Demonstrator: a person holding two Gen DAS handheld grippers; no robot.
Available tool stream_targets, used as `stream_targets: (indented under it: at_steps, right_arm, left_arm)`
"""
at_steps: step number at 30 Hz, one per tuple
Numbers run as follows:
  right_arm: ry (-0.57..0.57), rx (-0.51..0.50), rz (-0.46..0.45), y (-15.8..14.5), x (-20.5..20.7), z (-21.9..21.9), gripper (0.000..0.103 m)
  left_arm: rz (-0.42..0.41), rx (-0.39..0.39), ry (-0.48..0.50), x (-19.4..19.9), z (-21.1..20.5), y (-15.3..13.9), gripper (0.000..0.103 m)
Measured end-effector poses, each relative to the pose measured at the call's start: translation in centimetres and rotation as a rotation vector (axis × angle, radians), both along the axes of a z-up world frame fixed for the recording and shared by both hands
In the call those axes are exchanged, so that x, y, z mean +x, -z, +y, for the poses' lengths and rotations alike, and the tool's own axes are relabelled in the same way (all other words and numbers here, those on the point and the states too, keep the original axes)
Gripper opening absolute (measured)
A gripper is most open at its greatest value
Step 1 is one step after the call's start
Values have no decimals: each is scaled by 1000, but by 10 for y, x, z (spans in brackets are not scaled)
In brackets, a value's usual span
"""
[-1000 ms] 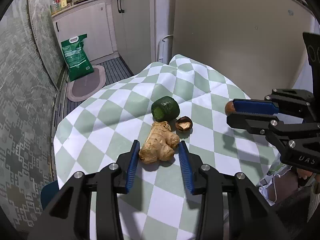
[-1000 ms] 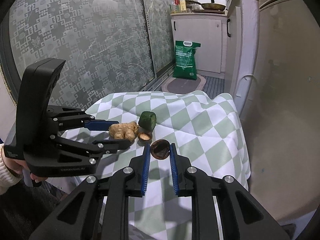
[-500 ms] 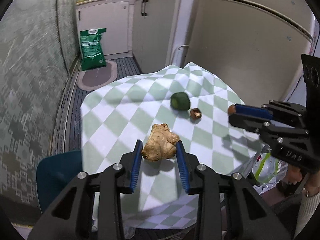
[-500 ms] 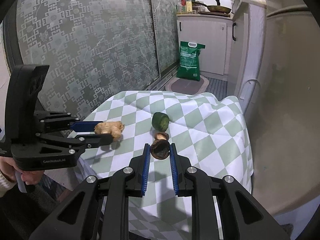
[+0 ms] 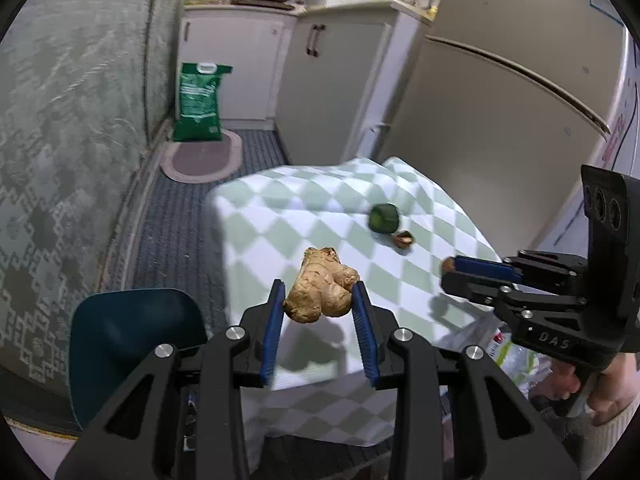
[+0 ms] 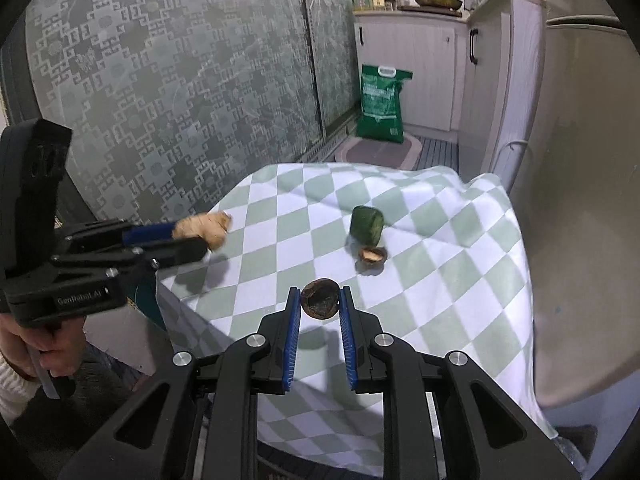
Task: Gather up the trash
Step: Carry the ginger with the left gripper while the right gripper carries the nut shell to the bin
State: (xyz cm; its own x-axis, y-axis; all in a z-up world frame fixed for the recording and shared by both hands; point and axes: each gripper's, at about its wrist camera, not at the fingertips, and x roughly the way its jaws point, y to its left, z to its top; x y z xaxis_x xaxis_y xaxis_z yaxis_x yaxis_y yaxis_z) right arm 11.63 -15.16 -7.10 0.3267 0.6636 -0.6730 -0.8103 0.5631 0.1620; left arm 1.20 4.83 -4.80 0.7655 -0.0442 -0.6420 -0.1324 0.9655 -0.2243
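Lifted off cloth: left tongs (image 5: 318, 300) clamp ginger (image 5: 322, 294) | right tongs (image 6: 320, 304) clamp shell (image 6: 320, 300)

Left gripper (image 5: 318, 300) and right gripper (image 6: 320, 302) both clamped, angled downward

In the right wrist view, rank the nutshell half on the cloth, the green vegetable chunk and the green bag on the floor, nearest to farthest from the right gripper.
From the right gripper:
1. Nutshell half, on the cloth just beyond, slightly right.
2. Green vegetable chunk, right behind the shell.
3. Green bag, far back on the floor by the cabinets.
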Motion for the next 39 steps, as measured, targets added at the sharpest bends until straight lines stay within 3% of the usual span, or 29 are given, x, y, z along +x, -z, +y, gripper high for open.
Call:
stream_targets:
  at_steps: [3,9,12,18,23,33,39]
  right_arm:
    - [20,-26,-1,-10,-4,3,19]
    - [63,-79,-27,-40,-6,7,19]
    - [66,-92,-14,-49,-6,10,19]
    - [42,-90,-4,-60,-13,20,19]
    - [-9,-68,-12,-69,-14,42,19]
    - [-102,-37,-27,-69,-7,75,19]
    - [-134,-59,17,-46,-11,101,19]
  left_arm:
    - [-15,-39,-34,-7,17,2,36]
    - [-18,-8,-32,-9,30,-3,36]
    - [-25,-33,-39,-10,37,-4,36]
    - [-31,-16,-57,-15,48,6,36]
    - [-8,-46,-123,-17,75,22,36]
    - [103,-65,-233,-22,124,67,36]
    - [169,-144,-308,-34,150,89,36]
